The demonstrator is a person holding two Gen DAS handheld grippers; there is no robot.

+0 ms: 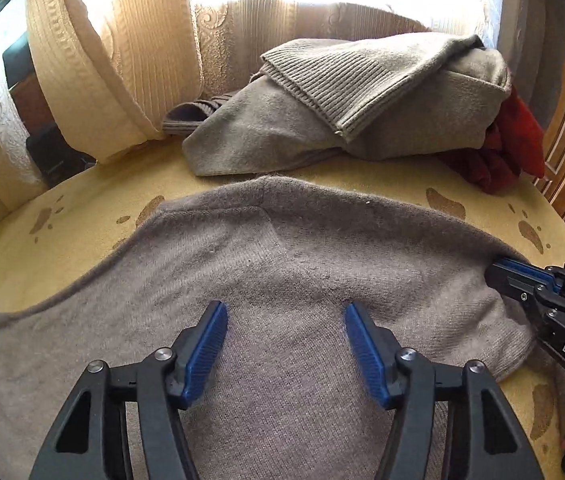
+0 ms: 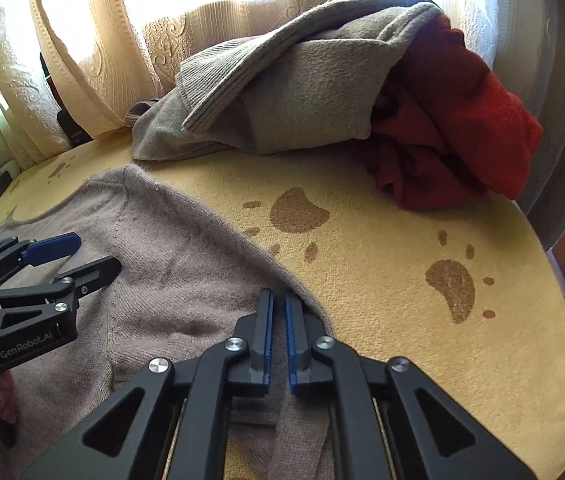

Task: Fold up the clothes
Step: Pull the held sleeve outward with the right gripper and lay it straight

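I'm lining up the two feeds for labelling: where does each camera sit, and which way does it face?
Left wrist: on the left gripper, looking down and forward over the flat grey-brown knitted sweater toward the curtains; its open blue-padded fingers show, the right gripper at the sweater's right edge.
Right wrist: on the right gripper, nearly shut at that sweater's edge, facing the yellow paw-print cover; left gripper at left.
Shared: the sweater, the cover, the grey garment pile, the red cloth.
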